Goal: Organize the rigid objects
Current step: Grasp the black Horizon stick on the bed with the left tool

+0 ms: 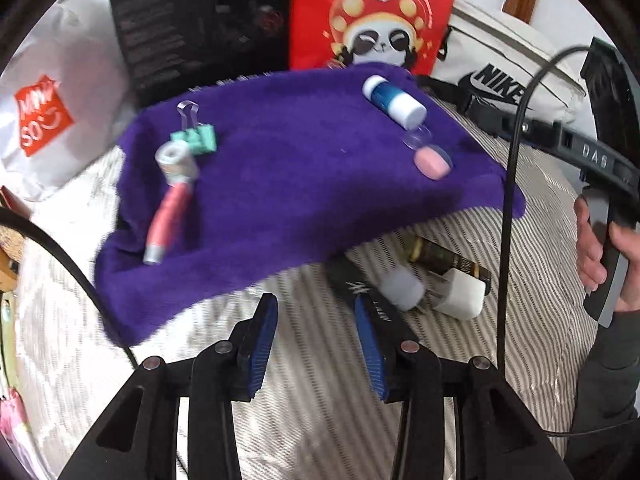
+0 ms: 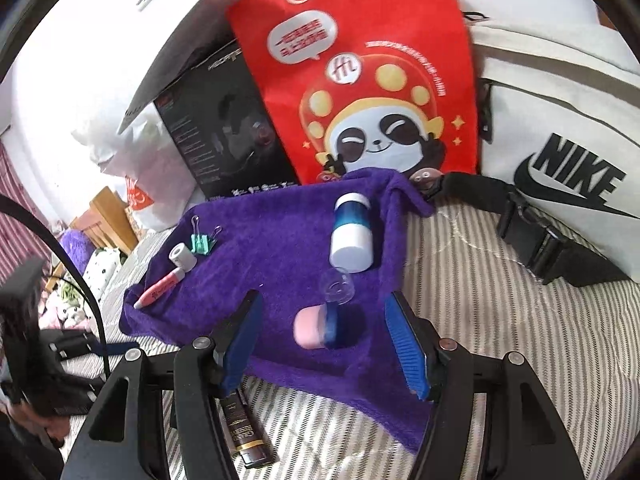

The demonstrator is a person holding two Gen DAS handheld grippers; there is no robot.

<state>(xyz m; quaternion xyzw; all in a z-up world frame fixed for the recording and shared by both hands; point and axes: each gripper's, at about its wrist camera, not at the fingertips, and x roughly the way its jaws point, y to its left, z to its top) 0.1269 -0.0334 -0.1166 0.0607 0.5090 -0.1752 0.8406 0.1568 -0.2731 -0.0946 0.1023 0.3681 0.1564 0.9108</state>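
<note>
A purple towel (image 1: pixel 280 184) (image 2: pixel 280 264) lies on a striped bed. On it lie a blue-and-white bottle (image 1: pixel 394 98) (image 2: pixel 351 232), a pink-and-clear hourglass (image 1: pixel 430 156) (image 2: pixel 320 320), a green binder clip (image 1: pixel 196 138) (image 2: pixel 203 242) and a pink tube with a white roll at its top (image 1: pixel 170 212) (image 2: pixel 164 286). My left gripper (image 1: pixel 316 320) is open and empty above the bed, just short of the towel's near edge. My right gripper (image 2: pixel 320 320) is open with its fingers on either side of the hourglass, not touching it.
Off the towel lie a dark bottle (image 1: pixel 444 258), white plugs (image 1: pixel 464 294) and a dark box (image 2: pixel 246 432). Behind stand a red panda bag (image 2: pixel 360 80), a black carton (image 2: pixel 224 128) and a white Nike bag (image 2: pixel 568 152). The other handle and hand (image 1: pixel 604 248) are at right.
</note>
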